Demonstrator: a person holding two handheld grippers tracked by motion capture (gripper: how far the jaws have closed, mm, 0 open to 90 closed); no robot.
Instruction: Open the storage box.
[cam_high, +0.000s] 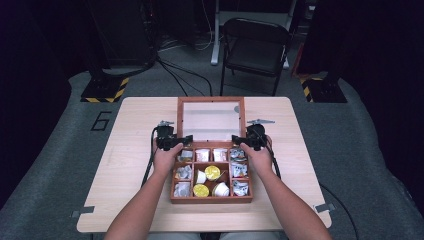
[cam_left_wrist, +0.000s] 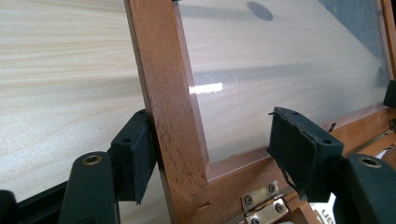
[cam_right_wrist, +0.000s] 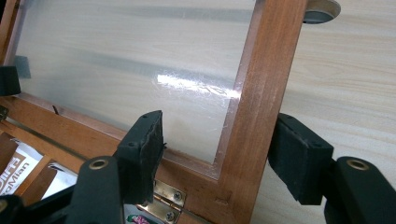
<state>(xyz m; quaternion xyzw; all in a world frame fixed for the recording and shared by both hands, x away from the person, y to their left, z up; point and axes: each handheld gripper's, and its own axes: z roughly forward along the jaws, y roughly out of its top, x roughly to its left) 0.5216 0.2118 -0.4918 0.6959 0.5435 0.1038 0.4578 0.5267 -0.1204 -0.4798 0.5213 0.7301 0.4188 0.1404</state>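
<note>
Two grippers flank the open lid (cam_high: 211, 120) of a wooden box (cam_high: 211, 199) that sits mid-tabletop, toward the near edge. The lid lies flat on the tabletop behind the box, likely so the compartments stay reachable. The left gripper (cam_left_wrist: 205, 154) straddles the lid's left rail, one pad touching, the other well clear; the right gripper (cam_right_wrist: 217, 158) straddles the right rail with a gap at each pad. Neither grips: both stand open. Both forearms reach forward, hands level beside the hinges (cam_left_wrist: 261, 205).
</note>
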